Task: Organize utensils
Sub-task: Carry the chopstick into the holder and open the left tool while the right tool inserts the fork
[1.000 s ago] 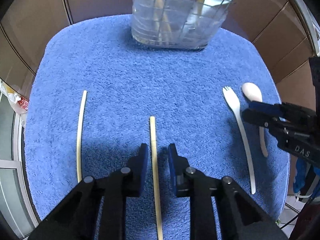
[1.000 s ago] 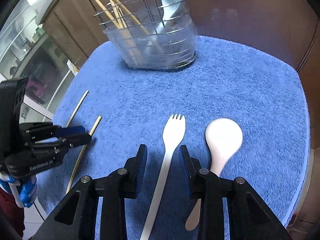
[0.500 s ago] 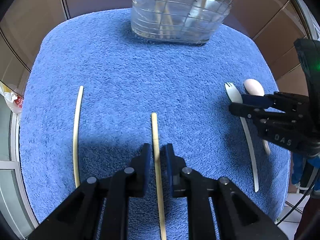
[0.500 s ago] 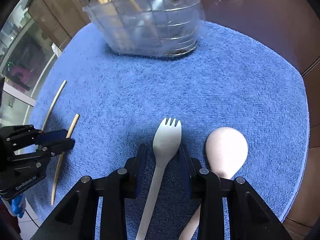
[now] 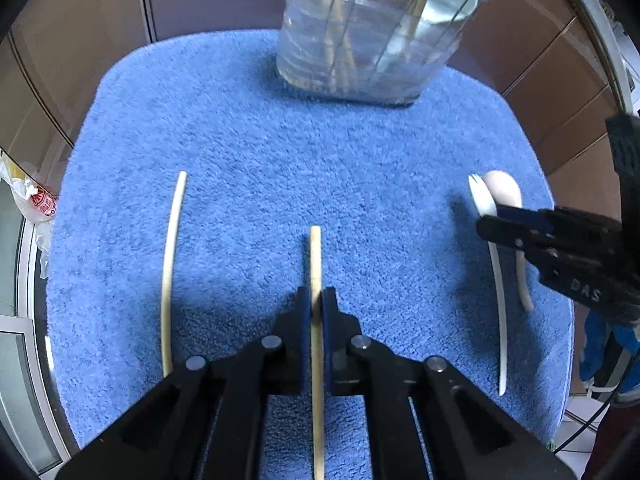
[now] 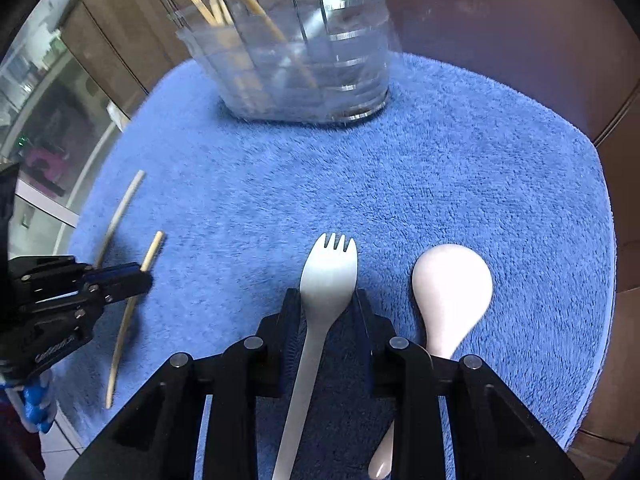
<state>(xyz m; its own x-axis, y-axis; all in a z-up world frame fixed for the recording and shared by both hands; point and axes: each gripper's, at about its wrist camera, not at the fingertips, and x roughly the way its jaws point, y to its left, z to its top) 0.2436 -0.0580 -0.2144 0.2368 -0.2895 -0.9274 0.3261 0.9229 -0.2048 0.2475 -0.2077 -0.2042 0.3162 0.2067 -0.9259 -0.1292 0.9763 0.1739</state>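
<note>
Closing over the last second, the left tool (image 5: 316, 300) now pinches the middle chopstick (image 5: 315, 256) lying on the blue towel (image 5: 260, 160); the right tool (image 6: 326, 304) has been narrowing round the fork (image 6: 328, 276), pads seemingly not yet pressing. Both grasps are underway. Next, I judge, comes lifting each towards the clear holder (image 5: 368, 52) behind. Both tools point steeply down. Another chopstick (image 5: 170, 264) and spoon (image 6: 452, 284) remain.
</note>
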